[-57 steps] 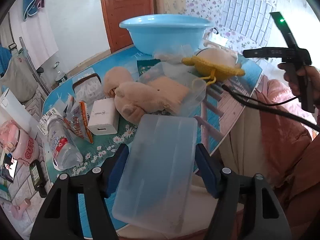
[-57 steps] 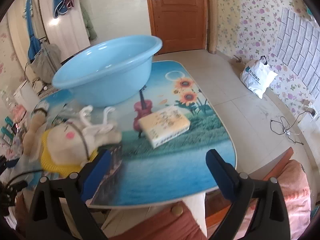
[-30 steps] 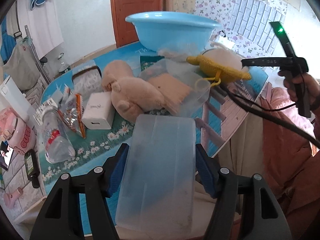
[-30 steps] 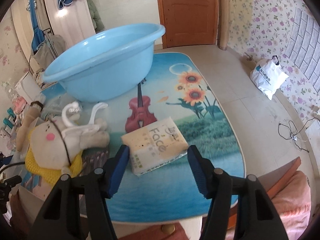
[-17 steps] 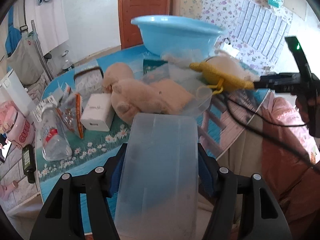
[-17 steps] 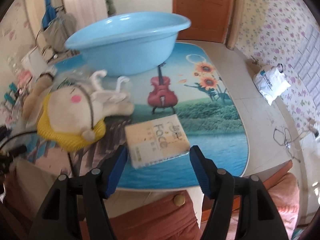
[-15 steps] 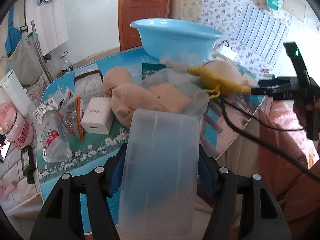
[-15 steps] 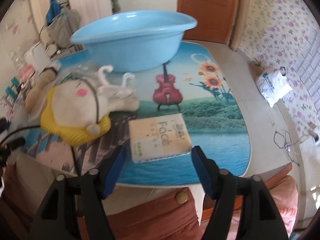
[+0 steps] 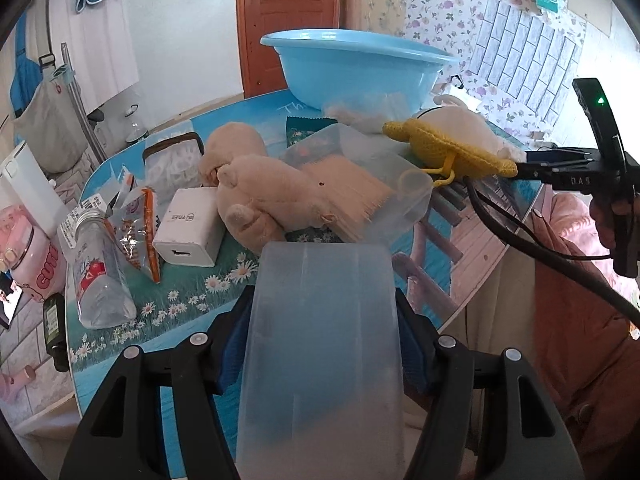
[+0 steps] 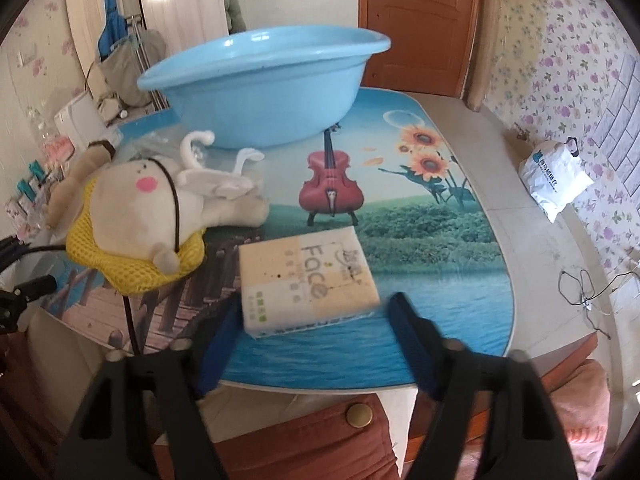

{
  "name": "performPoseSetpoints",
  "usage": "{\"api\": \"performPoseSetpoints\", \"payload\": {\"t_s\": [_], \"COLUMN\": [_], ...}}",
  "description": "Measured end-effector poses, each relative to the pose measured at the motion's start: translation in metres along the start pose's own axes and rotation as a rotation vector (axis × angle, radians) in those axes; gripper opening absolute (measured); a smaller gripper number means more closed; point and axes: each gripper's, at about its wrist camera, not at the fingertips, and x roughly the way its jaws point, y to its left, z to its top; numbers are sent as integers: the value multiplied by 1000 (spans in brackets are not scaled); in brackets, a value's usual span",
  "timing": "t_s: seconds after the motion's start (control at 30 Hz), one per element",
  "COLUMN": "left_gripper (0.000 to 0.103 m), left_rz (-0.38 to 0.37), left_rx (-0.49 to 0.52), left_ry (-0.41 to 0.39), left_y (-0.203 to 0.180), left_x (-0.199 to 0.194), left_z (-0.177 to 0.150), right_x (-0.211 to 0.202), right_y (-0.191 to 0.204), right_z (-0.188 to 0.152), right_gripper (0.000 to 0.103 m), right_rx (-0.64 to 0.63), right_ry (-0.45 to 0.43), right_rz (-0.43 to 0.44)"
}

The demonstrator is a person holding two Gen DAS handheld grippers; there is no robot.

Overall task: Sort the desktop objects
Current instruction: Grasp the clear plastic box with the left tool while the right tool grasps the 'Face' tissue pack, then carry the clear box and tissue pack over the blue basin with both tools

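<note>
Over the counter (image 10: 460, 280), my right hand-held gripper (image 10: 316, 320) gapes wide around the tissue pack (image 10: 308, 280); should center before closing, left hand-held gripper (image 9: 320, 336) clamping the translucent lid (image 9: 320, 340).

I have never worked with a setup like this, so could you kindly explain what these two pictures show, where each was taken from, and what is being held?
There is no robot here: a person holds a two-finger gripper in each hand, and each has a fisheye camera looking out along its fingers. The black arms with blue pads at the bottom of each picture are those fingers.

In the left wrist view, the left gripper is closed on a frosted plastic lid. Beyond it on the table lie a brown plush toy, a white charger, a water bottle, an open clear box and a blue basin.

In the right wrist view, the right gripper is open around a pack of face tissues, not yet gripping it. Beside it lies a plush doll with a yellow hat.
</note>
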Motion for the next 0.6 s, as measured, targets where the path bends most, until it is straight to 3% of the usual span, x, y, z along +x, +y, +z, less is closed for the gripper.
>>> {"api": "performPoseSetpoints", "payload": {"t_s": [0.33,0.6], "left_gripper": [61,61], "left_rz": [-2,10], "left_rx": [-62,-79], "left_ry": [-43,-136], "left_y": [7,13], "left_x": [-12,-41], "left_z": [5,21], "right_x": [-22,-45], "right_y": [5,19], "right_z": [12,25], "right_gripper": [63,63], "right_rx": [7,-17], "right_ry": [-69,-153], "right_rz": [17,35]}}
